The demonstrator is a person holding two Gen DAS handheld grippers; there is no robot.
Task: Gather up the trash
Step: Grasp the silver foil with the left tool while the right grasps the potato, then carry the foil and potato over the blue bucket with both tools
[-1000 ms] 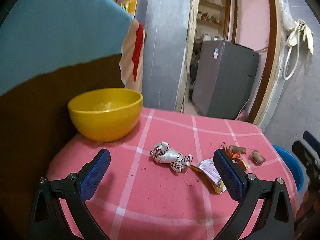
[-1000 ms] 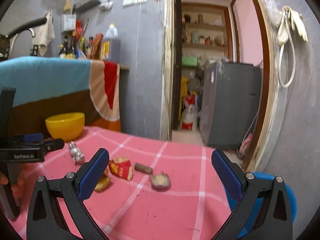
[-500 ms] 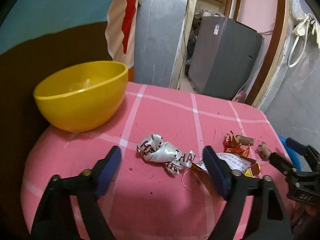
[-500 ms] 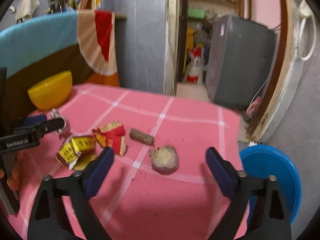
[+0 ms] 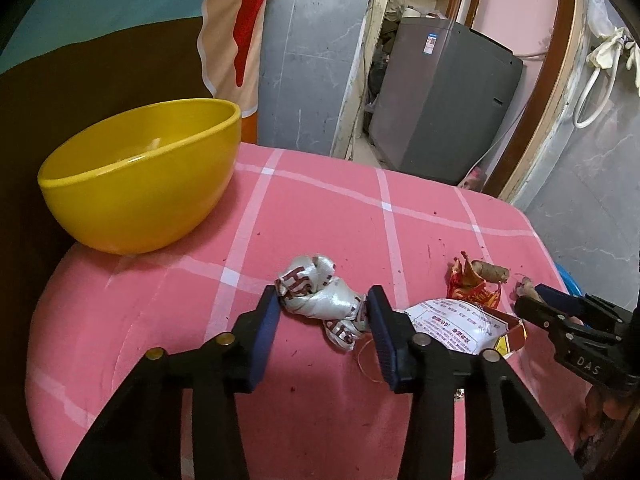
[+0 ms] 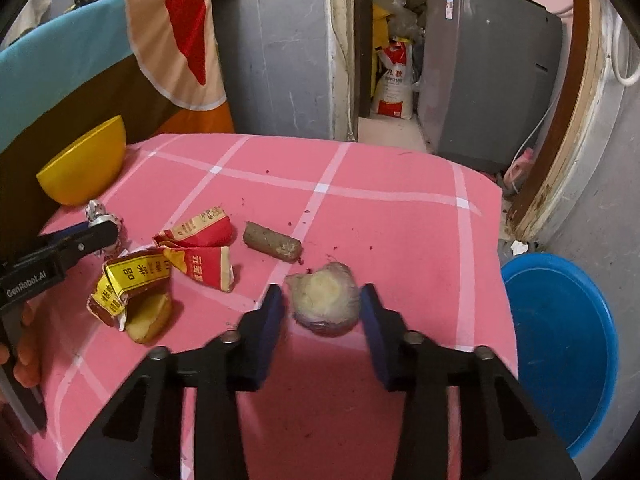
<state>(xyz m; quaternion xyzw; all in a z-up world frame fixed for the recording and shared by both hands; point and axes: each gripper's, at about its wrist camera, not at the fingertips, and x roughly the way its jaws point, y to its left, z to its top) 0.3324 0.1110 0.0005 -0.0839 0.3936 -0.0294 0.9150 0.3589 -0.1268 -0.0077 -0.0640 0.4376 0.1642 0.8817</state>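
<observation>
Crumpled silver wrapper [image 5: 320, 300] lies on the pink checked table [image 5: 320, 208], toward the near left edge, just in front of the yellow bowl [image 5: 140, 176]. Left gripper [image 5: 322, 328] is low over it, fingers [image 5: 266, 332] partly open and bracketing the wrapper on both sides; left pad looks touching, right pad close, no firm clamp seen yet.

Cut vegetable stub [image 6: 325, 300] sits near the right edge of the table. Right gripper [image 6: 322, 320] straddles it, fingers [image 6: 270, 328] partly open with small gaps each side, nothing held yet.

Other trash between the two: red-yellow snack packets [image 6: 196, 252], a brown cylindrical piece [image 6: 272, 241], a yellowish slice [image 6: 150, 318] under the torn pack. Blue basin [image 6: 560, 344] stands on the floor beyond the right edge, likely the trash target, though the bowl is also possible.

Step judged: pre-grasp on two items at once, collection barely started. Next calls for closing both pairs of fingers, gently on the soft wrapper, firmer on the rounded stub, which could squirt out, then lift and carry to the container.

Both tools angle downward and forward, near table height; a hand [image 6: 24, 360] shows on the left tool's handle.
</observation>
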